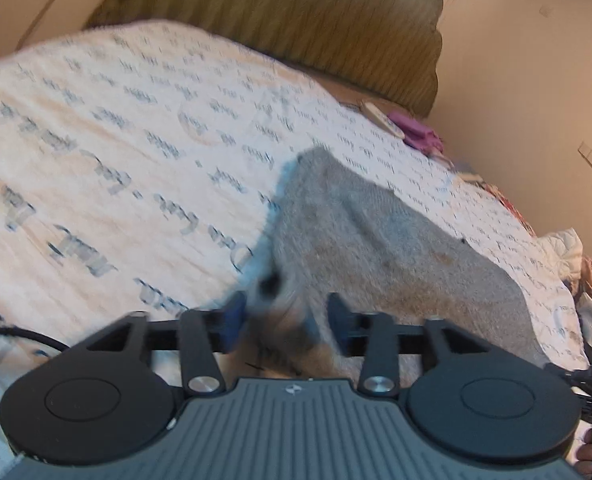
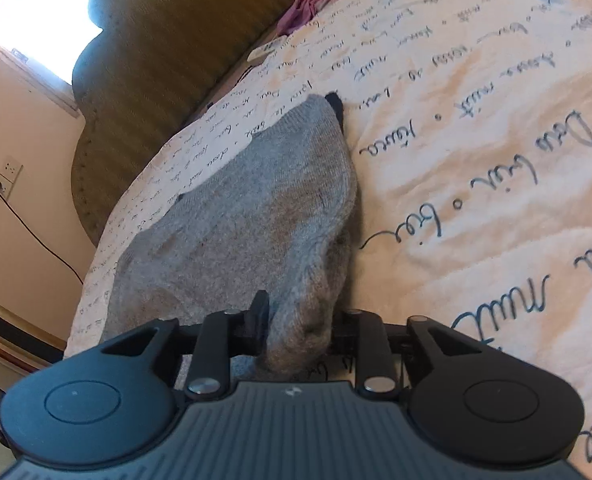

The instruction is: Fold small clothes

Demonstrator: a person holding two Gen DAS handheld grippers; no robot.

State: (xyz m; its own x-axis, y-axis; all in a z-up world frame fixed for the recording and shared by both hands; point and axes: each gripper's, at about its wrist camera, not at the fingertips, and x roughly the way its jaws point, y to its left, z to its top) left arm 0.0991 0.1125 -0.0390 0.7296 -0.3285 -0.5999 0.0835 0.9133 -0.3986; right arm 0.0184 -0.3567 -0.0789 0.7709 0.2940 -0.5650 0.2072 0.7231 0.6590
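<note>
We see the gray knit garment [image 2: 240, 216] lying on the bed, spread over the cream bedsheet [image 2: 476, 128] printed with dark cursive writing, its far corner reaching toward the headboard side. At its near end the fabric is bunched and lifted between our two grippers. The right gripper [image 2: 296, 320] is clamped on a gathered fold of the gray cloth, which fills the gap between its fingers. The left gripper [image 1: 286, 316] also has bunched gray fabric pinched between its fingers, though that view is blurred. A small dark tab [image 2: 335, 105] pokes out at the garment's far corner. Beyond, an olive ribbed headboard [image 1: 296, 12] stands behind the bed, with a pink cloth [image 1: 418, 130] and a pale remote [image 1: 382, 119] near it on the bed's edge.
</note>
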